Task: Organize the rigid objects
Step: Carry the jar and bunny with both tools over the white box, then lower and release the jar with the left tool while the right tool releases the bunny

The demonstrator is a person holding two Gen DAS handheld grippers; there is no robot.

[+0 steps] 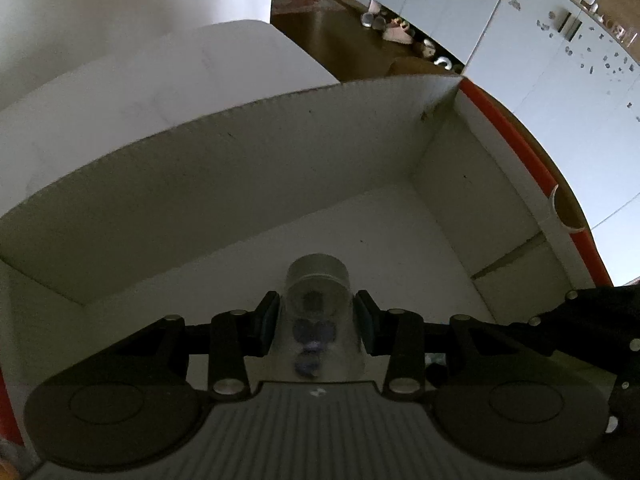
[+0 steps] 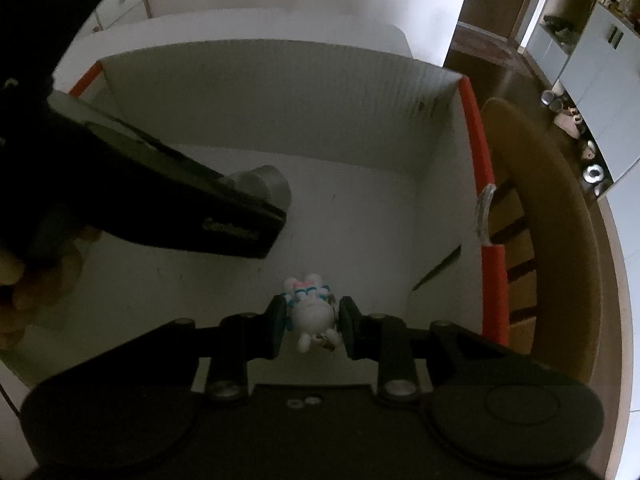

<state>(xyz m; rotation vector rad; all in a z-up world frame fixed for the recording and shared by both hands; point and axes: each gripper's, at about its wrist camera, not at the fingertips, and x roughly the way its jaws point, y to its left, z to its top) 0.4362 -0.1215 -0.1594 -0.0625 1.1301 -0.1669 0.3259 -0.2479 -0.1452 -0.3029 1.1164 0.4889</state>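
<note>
Legible text is almost nil. One raised or printed word runs along the side of the left gripper [image 2: 200, 216] body as seen in the right wrist view, low on the black housing near its front end; the lettering is pale on black, blurred, and cannot be read with certainty. In the left wrist view, large pale letters stand on a brown wall strip [image 1: 618, 32] above the white cabinets [image 1: 560, 60] at upper right; the characters are distorted at the fisheye rim and cannot be made out. No numbers, labels or brand marks are readable elsewhere.
</note>
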